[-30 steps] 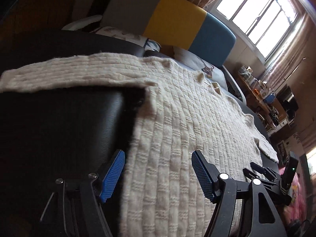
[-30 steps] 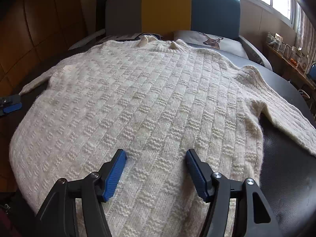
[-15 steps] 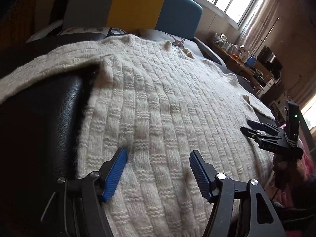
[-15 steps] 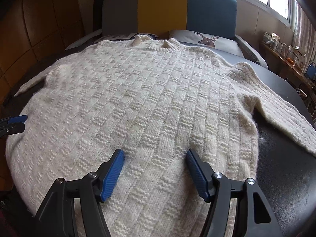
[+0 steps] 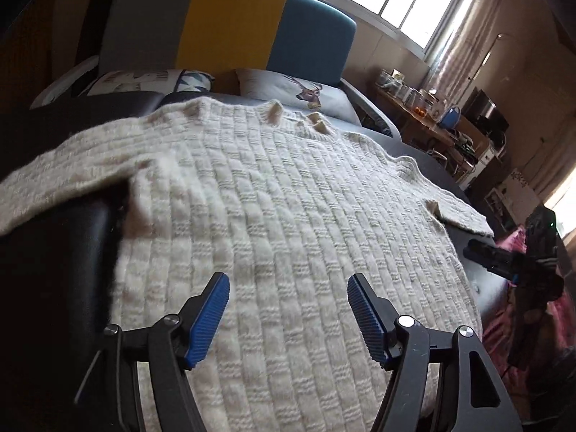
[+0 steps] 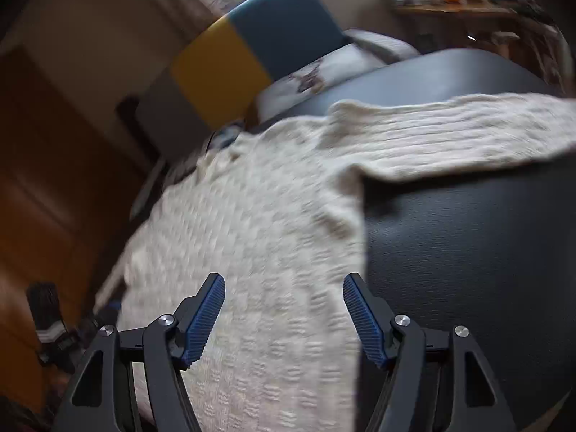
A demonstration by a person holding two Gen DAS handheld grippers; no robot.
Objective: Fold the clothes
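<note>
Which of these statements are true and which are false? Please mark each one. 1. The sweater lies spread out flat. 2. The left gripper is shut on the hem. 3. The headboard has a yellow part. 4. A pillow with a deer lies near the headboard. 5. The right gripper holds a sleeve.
1. The cream knit sweater lies spread flat on the dark surface. True.
2. The left gripper is shut on the hem. False: its jaws stand open above the sweater and hold nothing.
3. The headboard has a yellow part. True.
4. A deer pillow lies near the headboard. True.
5. The right gripper holds a sleeve. False: it is open, and the sleeve lies apart from it.
</note>
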